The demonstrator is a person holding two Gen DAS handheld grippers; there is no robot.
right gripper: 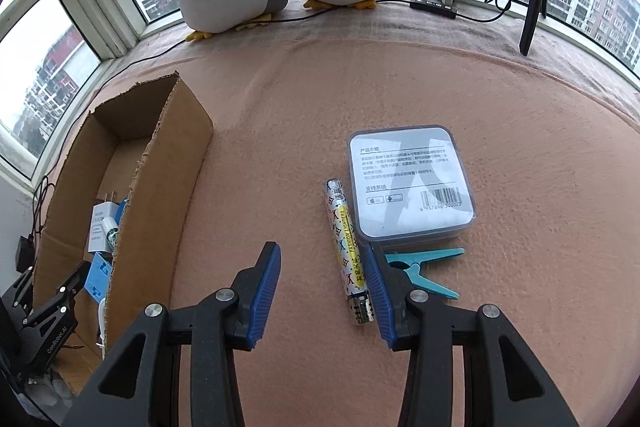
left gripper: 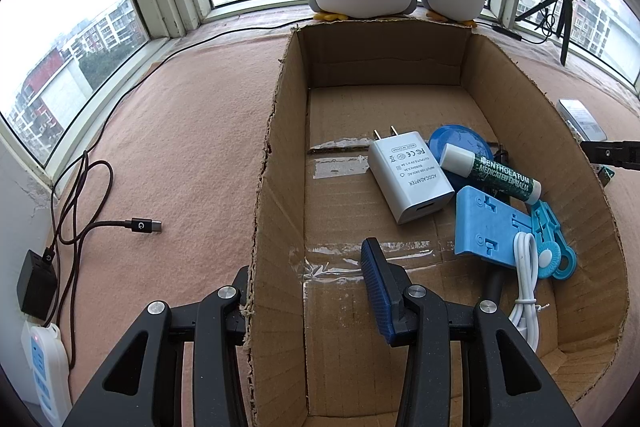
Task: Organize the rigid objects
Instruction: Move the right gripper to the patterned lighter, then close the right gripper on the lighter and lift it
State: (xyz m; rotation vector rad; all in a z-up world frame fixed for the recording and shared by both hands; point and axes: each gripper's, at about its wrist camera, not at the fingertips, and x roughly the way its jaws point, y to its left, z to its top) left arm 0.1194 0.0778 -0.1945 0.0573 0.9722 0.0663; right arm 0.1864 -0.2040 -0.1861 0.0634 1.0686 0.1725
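**Desk:** On the pink cloth beside the cardboard box (right gripper: 160, 163), what is the right gripper (right gripper: 320, 291) doing?

**Photographer:** It hovers wide open and empty. The patterned lighter (right gripper: 347, 247) lies between its fingers, almost against the right pad (right gripper: 374, 291), with the grey case (right gripper: 412, 183) and teal clip (right gripper: 424, 265) just beside it.

**Desk:** Best approach?

**Photographer:** Probably shift right to centre the lighter, lower, then close across its body without catching the clip.

**Desk:** And the left gripper (left gripper: 308, 291)?

**Photographer:** Open too, straddling the box's left wall with 1 finger each side, gripping nothing. It could steady the box, which already holds a charger (left gripper: 408, 175) and lip balm (left gripper: 492, 173).
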